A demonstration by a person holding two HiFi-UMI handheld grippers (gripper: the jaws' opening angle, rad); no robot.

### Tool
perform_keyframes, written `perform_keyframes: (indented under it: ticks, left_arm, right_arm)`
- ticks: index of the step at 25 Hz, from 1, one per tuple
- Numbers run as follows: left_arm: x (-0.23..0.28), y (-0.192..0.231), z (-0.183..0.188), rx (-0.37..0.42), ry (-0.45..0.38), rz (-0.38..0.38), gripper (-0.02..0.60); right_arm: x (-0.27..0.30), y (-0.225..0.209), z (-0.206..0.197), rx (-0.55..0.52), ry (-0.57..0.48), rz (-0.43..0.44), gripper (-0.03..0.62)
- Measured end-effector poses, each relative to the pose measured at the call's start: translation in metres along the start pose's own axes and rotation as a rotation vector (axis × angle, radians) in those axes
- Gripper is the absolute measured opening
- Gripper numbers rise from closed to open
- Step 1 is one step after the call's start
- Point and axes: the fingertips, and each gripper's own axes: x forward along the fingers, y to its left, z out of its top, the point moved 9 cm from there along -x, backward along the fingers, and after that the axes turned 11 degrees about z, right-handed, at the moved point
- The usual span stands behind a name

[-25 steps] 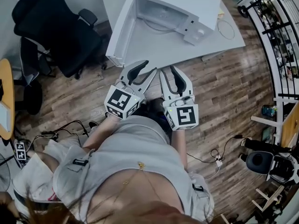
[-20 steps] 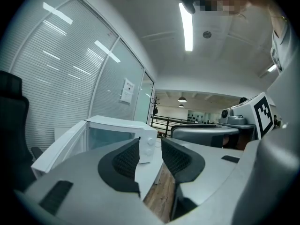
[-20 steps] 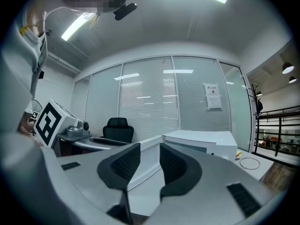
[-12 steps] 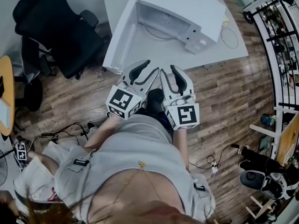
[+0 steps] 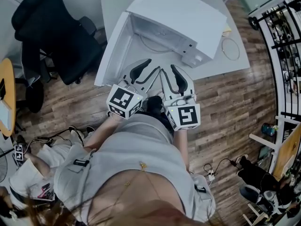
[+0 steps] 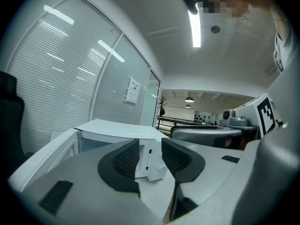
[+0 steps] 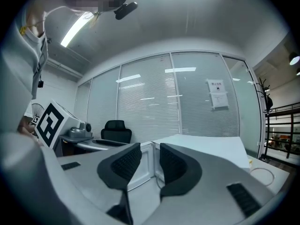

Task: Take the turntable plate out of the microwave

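Tracking progress: basically at square one, I reckon. The microwave [image 5: 183, 13] has its door [image 5: 110, 51] already swung open to the left, so that bit's sorted, but nothing has come out of it.
What's left: pretty much everything. I have to reach into the cavity, get hold of the plate, bring it out and set it down somewhere.
Turntable plate [image 5: 157, 44]: inside the microwave, on the cavity floor. From the head view I only catch a faint curved rim, so I'm going on that. It looks clear, like glass.
Left gripper [image 5: 149, 68]: jaws part way apart with nothing between the pads. Its own view just looks past them at the microwave's control panel. It sits near me, short of the open door.
Right gripper [image 5: 168, 69]: same deal, pads apart and empty, right beside the left one. Through the gap I see the door and the cavity edge.
Microwave contents: only the plate, as far as I can tell. No food or dish on it that I can make out.
Table [image 5: 221, 60]: holds the microwave, plus a loop of cable [image 5: 230, 45] to the right of it.
Around: a black office chair [image 5: 51, 27] far left, well apart from the action.
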Motion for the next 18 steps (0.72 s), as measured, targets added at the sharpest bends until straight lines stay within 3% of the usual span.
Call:
perform_keyframes:
  ticks: [18]
  left_arm:
    - [0.088,-0.004,0.016,-0.03,-0.01,0.104,0.149]
  right_arm:
    - [0.024,-0.096,0.006,-0.005,-0.015,0.104,0.117]
